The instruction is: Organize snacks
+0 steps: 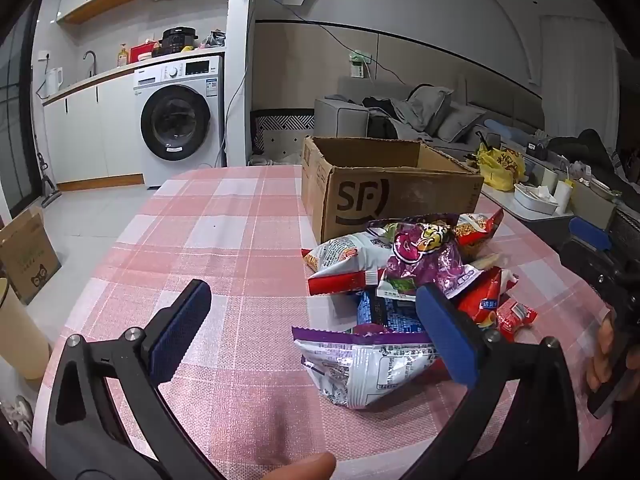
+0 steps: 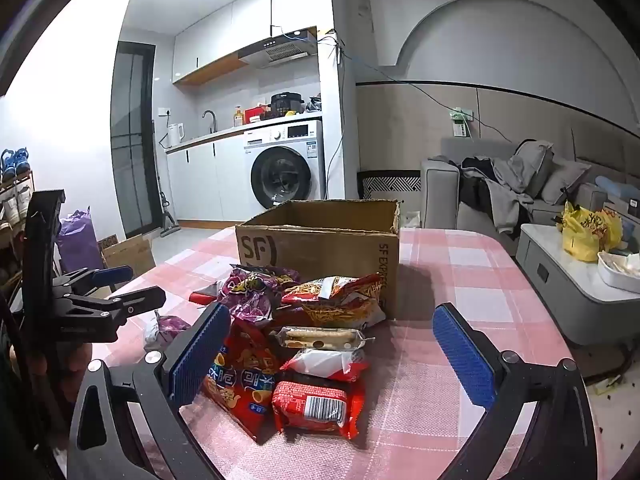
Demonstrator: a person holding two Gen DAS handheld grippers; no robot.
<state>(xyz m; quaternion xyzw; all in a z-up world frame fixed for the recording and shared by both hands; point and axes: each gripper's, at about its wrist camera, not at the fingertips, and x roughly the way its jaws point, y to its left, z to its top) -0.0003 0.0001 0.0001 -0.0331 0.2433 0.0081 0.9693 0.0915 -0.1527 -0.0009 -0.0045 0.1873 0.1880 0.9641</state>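
A pile of snack bags lies on the pink checked table in front of an open SF cardboard box. In the left wrist view my left gripper is open and empty, its right finger over a silver and purple bag. In the right wrist view my right gripper is open and empty, around the near side of the pile: a red packet, a red chip bag, a biscuit pack. The box stands behind. The left gripper shows at the left.
The checked tablecloth stretches left of the pile. A sofa and a low white table with a yellow bag stand to the right. A washing machine and kitchen counter are behind. A cardboard box is on the floor.
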